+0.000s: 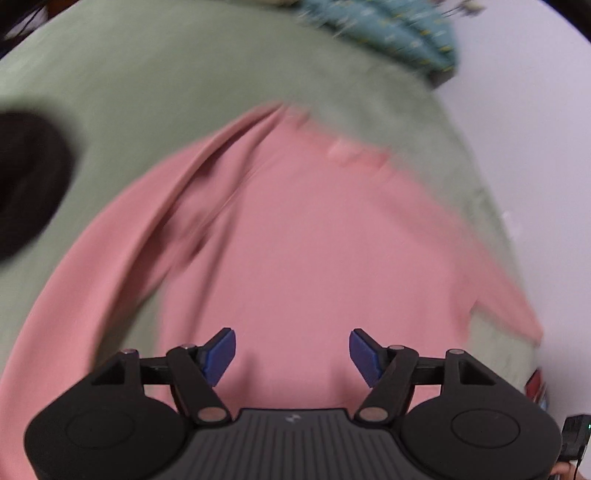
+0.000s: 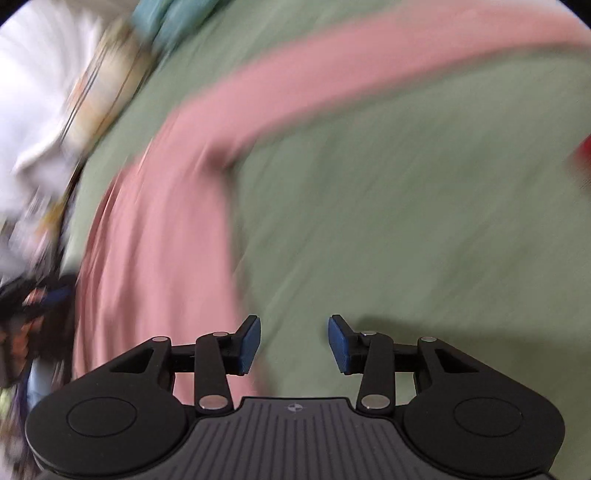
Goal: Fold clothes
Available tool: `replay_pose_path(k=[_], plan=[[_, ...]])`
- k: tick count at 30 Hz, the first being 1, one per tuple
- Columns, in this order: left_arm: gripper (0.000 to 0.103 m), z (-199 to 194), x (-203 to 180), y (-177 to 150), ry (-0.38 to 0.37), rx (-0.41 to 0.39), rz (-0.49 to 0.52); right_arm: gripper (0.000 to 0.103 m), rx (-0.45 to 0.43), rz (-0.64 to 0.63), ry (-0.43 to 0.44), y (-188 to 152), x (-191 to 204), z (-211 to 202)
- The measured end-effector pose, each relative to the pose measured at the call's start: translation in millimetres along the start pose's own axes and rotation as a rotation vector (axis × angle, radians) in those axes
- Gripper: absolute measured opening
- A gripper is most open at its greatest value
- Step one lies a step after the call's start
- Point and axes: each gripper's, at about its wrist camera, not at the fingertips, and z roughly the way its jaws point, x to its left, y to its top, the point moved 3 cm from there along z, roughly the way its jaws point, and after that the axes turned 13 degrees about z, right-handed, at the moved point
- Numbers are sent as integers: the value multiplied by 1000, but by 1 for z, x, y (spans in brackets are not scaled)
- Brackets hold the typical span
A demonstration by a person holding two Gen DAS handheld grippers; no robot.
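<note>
A pink garment [image 1: 303,236] lies spread on a pale green sheet [image 1: 166,81]. My left gripper [image 1: 291,354] is open and empty, hovering over the garment's body near its lower edge. In the right wrist view the pink garment [image 2: 159,236] lies to the left, with a long sleeve [image 2: 369,55] running to the upper right. My right gripper [image 2: 294,343] is open and empty, over the green sheet [image 2: 406,221] just beside the garment's edge. Both views are motion-blurred.
A teal patterned cloth [image 1: 399,29] lies at the sheet's far edge by a white wall [image 1: 535,110]. A dark round object [image 1: 26,184] sits at the left. White and mixed clutter [image 2: 40,129] lies left of the sheet; something red [image 2: 583,155] shows at the right edge.
</note>
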Motion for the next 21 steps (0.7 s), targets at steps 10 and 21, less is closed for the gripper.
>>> replay_pose_path(k=[10, 21], plan=[[68, -14, 30, -129, 0, 119, -165, 45, 68, 105, 3, -67, 1, 18], [9, 1, 28, -153, -40, 135, -178, 37, 95, 82, -18, -70, 13, 27]])
